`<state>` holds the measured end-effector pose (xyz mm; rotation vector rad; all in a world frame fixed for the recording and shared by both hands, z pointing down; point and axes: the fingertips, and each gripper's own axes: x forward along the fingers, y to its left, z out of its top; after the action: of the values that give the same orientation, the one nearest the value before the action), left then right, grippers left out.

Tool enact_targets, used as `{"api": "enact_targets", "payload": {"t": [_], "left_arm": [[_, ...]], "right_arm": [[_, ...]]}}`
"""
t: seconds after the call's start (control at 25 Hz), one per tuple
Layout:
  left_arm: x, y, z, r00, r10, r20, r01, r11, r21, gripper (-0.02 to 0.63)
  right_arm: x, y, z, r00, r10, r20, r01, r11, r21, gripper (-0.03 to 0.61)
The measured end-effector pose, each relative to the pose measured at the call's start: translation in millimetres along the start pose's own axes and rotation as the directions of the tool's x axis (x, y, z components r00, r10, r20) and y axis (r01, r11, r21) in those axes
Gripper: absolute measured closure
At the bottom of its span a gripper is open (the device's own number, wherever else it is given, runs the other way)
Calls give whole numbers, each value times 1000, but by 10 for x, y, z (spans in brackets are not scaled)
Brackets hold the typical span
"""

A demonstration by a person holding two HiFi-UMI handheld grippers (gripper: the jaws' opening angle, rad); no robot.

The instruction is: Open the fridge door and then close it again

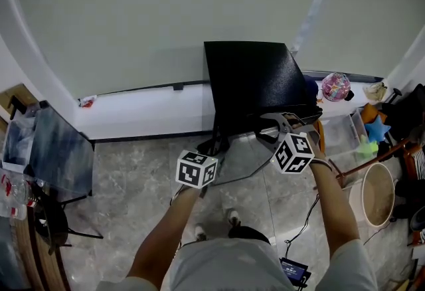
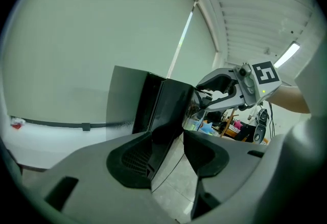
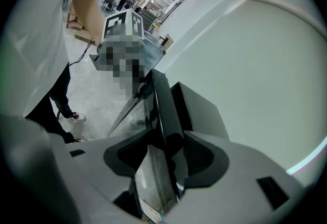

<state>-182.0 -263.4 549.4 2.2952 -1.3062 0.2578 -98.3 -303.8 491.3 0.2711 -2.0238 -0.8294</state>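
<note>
A small black fridge stands against the pale wall. Its glass door hangs partly swung out toward me. My left gripper is at the door's left edge. In the left gripper view the door runs between the jaws of that gripper close to the left pad, and floor shows between it and the right pad. My right gripper is at the door's top right corner. In the right gripper view the pads of that gripper close on both sides of the door's black frame.
A dark chair stands at the left. Right of the fridge are a clear bin, a pink ball and a round white tub. A cable trails on the stone floor by my feet.
</note>
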Motion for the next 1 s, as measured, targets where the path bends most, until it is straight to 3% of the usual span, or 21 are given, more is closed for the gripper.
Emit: {"api": "enact_targets", "payload": {"t": [1.0], "left_arm": [[139,235,131,1000,-6,-14,6,999,-36,446]], "right_arm": [[181,-155,-7,997,-63,-45,66,996,63,364]]}}
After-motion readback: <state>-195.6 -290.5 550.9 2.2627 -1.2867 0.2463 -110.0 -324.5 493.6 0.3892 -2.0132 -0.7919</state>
